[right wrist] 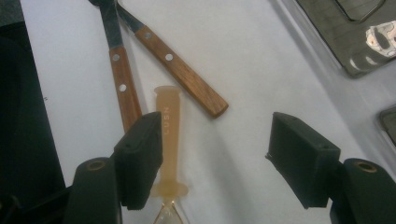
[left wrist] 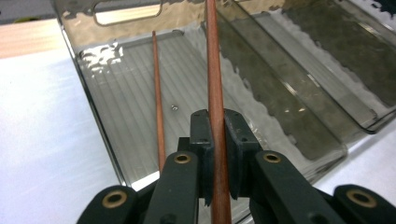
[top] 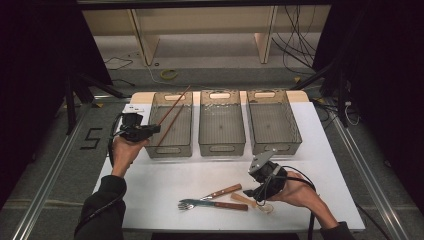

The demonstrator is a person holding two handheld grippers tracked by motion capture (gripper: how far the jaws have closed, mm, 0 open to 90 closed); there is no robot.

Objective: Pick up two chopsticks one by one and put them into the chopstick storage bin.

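My left gripper point(top: 152, 129) point(left wrist: 215, 128) is shut on a reddish-brown chopstick point(top: 178, 102) point(left wrist: 214, 70), which slants up over the left bin point(top: 170, 149). A second chopstick point(top: 171, 126) point(left wrist: 158, 98) lies inside that bin. My right gripper point(top: 251, 193) point(right wrist: 215, 140) hovers open, low over the cutlery at the table's front. A tan plastic utensil handle point(top: 245, 199) point(right wrist: 169, 130) lies just inside its left finger point(right wrist: 140, 158), untouched. Beside it lie a wooden-handled fork point(top: 210, 204) point(right wrist: 122, 84) and a wooden-handled knife point(top: 220, 192) point(right wrist: 182, 70).
Three clear grey bins stand in a row at the back of the white table point(top: 165, 180): the left one, a middle one point(top: 222, 147) and a right one point(top: 275, 146). Cables and wooden shelf legs are on the floor beyond.
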